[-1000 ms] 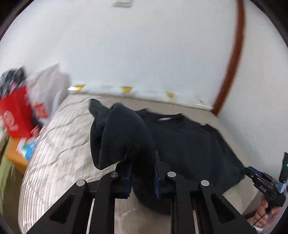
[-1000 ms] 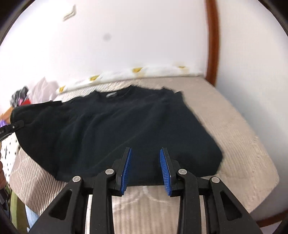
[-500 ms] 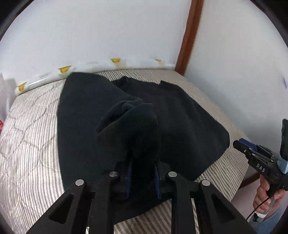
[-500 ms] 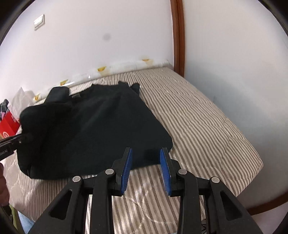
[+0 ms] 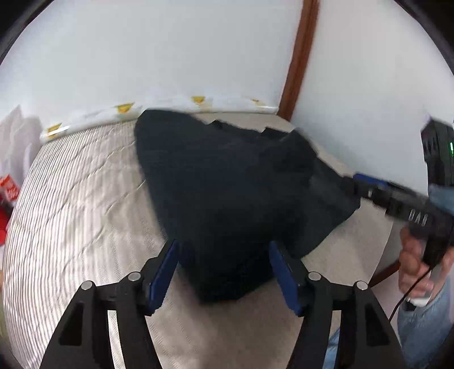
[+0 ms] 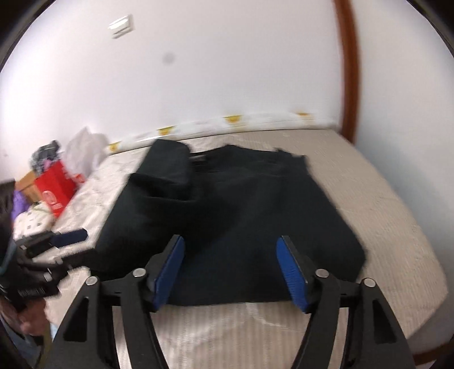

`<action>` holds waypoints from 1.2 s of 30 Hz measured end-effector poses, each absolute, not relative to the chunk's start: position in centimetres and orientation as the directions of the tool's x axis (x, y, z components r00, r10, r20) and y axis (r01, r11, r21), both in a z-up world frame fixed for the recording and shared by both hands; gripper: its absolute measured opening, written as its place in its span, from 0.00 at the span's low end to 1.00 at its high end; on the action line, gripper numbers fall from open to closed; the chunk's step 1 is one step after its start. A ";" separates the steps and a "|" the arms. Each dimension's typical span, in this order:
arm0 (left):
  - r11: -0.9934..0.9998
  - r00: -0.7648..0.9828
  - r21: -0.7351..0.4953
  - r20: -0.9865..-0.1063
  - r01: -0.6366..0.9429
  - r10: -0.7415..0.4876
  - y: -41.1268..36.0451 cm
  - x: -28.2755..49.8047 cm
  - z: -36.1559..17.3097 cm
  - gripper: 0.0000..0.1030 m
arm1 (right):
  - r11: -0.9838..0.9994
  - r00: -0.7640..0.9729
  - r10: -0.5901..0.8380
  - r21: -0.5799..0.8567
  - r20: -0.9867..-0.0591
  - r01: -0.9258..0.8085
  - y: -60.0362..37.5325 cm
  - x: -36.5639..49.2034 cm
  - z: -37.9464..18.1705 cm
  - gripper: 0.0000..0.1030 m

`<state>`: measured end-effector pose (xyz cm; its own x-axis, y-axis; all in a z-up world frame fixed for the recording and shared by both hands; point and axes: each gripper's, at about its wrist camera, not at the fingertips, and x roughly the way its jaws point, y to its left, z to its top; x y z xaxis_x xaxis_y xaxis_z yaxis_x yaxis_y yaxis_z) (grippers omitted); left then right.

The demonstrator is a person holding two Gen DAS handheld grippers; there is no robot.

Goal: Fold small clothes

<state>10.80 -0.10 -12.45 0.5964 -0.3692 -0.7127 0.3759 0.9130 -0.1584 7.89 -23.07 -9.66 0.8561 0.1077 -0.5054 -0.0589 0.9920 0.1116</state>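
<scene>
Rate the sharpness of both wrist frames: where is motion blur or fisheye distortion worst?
Left wrist view: the black garment and striped mattress are smeared, the other hand-held gripper streaked; the brown wall trim bows. Right wrist view: the wall switch and red bag are soft; the frame edges curve strongly.

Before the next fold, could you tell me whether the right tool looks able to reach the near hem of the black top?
Probably yes. The right tool is opening just over the black top's near hem, nothing lies between them, and the left tool sits off to the side.
</scene>
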 end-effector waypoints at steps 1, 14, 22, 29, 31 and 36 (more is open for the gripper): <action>0.916 0.591 -0.160 -0.721 0.367 -0.362 0.7 10.6 -13.1 0.66 | 0.988 0.848 0.142 0.130 -0.510 -0.087 -22.2 8.3 -9.7 0.68; 0.878 0.501 -0.309 -0.730 0.365 -0.465 2.4 11.2 -17.4 0.67 | 0.955 0.764 0.239 0.289 -0.599 -0.072 -17.1 16.3 -11.4 0.69; 0.881 0.495 -0.246 -0.752 0.403 -0.436 -1.3 12.6 -17.5 0.68 | 0.946 0.808 0.261 0.308 -0.529 -0.103 -17.4 18.5 -11.4 0.20; 0.863 0.454 -0.232 -0.773 0.448 -0.443 -5.1 14.1 -17.5 0.68 | 0.985 0.907 0.092 0.170 -0.410 -0.023 -22.0 15.1 -8.5 0.17; 0.860 0.451 -0.218 -0.777 0.461 -0.439 -6.3 14.4 -17.4 0.68 | 0.988 0.917 0.038 0.153 -0.397 0.026 -24.4 14.6 -8.4 0.16; 0.839 0.443 -0.234 -0.763 0.491 -0.472 -8.7 14.8 -17.2 0.68 | 0.973 0.918 -0.142 0.119 -0.370 0.198 -31.1 13.1 -9.3 0.15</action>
